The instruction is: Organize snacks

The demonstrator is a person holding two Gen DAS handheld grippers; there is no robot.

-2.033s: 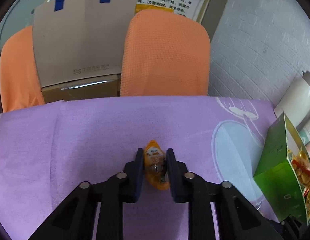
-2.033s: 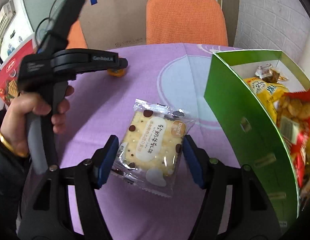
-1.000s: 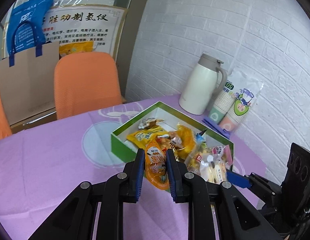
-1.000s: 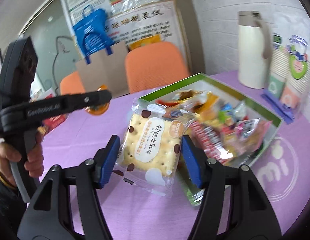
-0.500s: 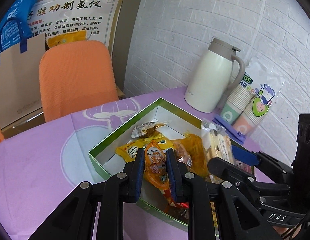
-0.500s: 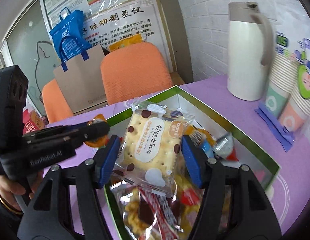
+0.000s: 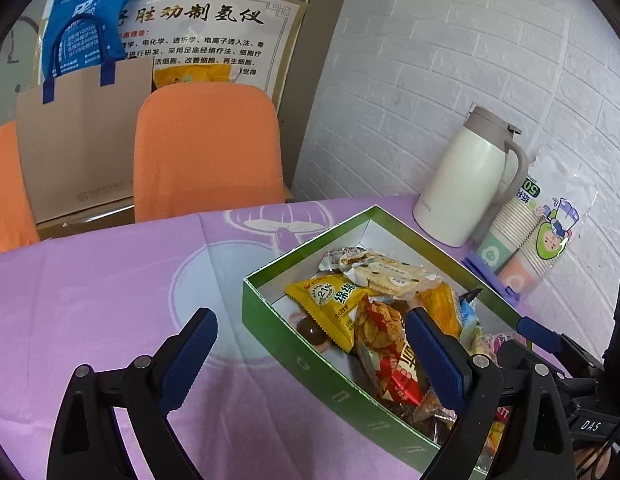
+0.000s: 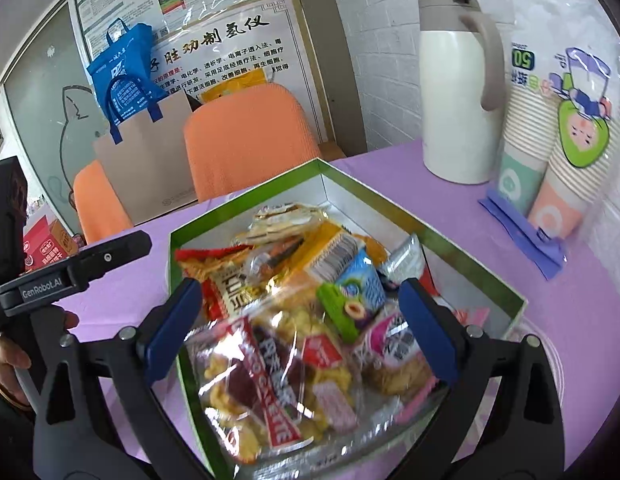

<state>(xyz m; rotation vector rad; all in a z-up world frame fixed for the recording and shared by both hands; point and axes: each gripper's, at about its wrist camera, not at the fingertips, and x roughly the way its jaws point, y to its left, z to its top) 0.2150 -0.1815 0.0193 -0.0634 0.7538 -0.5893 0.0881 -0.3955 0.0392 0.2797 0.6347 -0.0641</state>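
A green box [image 7: 270, 332] full of snack packets sits on the purple tablecloth [image 7: 110, 280]. My left gripper [image 7: 310, 340] hangs open and empty over the box's near left wall. A biscuit packet [image 7: 390, 274] lies at the back of the box beside a yellow packet [image 7: 330, 300]. In the right wrist view my right gripper [image 8: 298, 312] is open and empty above the box [image 8: 246, 200], over a clear bag of crackers [image 8: 270, 392]. The biscuit packet [image 8: 286, 218] rests on the far pile. The left gripper [image 8: 82, 264] shows at the left, held by a hand [image 8: 6, 360].
A white thermos jug [image 7: 462, 192] and a pack of paper cups [image 7: 530, 240] stand by the brick wall right of the box. An orange chair [image 7: 206, 152] and a brown paper bag [image 7: 78, 140] are beyond the table's far edge. A red carton [image 8: 46, 244] sits far left.
Both grippers carried their packets from the table over to the box and have opened. The orange snack and the biscuit packet are out of the jaws; the biscuit packet now lies in the box.
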